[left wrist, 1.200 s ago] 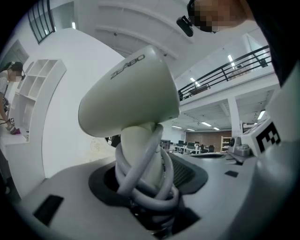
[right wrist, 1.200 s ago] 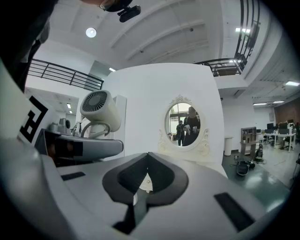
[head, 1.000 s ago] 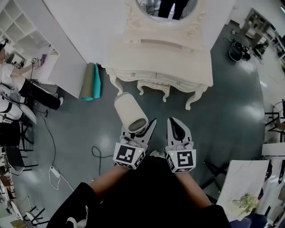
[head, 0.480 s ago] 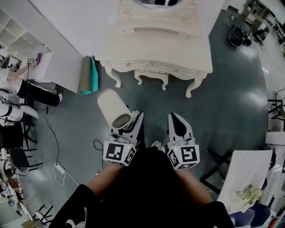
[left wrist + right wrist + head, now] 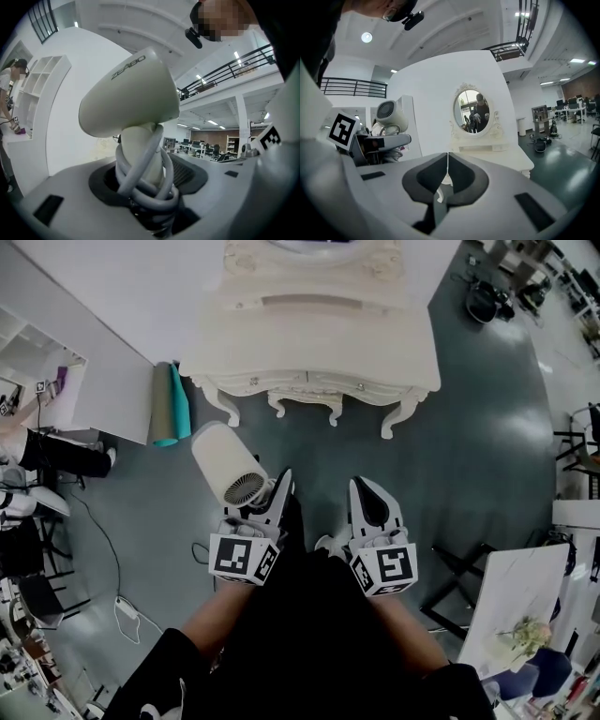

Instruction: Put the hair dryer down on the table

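Observation:
A cream hair dryer (image 5: 228,472) stands up out of my left gripper (image 5: 271,506), held over the dark floor in front of the table. Seen in the left gripper view, the hair dryer (image 5: 131,93) has its grey cord (image 5: 143,180) wound round the handle, and the left gripper (image 5: 145,197) is shut on that handle. My right gripper (image 5: 367,503) hangs beside it, apart from the dryer. In its own view the right gripper (image 5: 447,165) is shut with nothing between the jaws. The white dressing table (image 5: 309,343) with its oval mirror (image 5: 471,112) lies ahead.
Two rolled mats (image 5: 167,404) lean by the table's left leg. A white shelving unit (image 5: 98,381) and a person (image 5: 37,446) are at the left. A cable (image 5: 98,545) trails on the floor. A marble-topped table (image 5: 511,601) and a dark stool (image 5: 459,568) stand at the right.
My left gripper has carried the hair dryer to the left, away from the right gripper. The dressing table has slid upward in the head view.

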The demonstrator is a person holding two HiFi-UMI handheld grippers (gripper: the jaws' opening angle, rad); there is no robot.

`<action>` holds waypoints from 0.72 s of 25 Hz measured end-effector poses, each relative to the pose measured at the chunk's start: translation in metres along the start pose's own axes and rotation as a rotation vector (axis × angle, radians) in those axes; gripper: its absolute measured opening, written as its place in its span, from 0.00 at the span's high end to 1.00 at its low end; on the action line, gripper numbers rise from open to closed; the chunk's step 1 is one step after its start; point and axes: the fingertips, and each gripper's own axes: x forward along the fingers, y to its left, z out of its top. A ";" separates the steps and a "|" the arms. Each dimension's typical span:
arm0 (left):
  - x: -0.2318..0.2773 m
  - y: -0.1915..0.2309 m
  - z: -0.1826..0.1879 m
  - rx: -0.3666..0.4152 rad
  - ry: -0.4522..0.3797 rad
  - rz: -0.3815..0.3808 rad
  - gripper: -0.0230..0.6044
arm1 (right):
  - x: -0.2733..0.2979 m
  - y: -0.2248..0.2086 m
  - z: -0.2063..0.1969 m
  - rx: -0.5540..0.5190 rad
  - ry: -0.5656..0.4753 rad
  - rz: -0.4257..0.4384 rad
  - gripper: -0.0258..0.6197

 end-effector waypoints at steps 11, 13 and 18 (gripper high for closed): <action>0.075 0.066 0.020 0.009 -0.011 -0.031 0.56 | 0.107 -0.006 0.026 -0.056 0.034 -0.006 0.93; 0.088 0.076 0.021 -0.001 0.000 -0.042 0.56 | 0.129 -0.008 0.032 -0.064 0.040 -0.007 0.93; 0.120 0.109 0.024 -0.031 0.024 -0.067 0.56 | 0.181 -0.012 0.047 -0.078 0.048 -0.030 0.93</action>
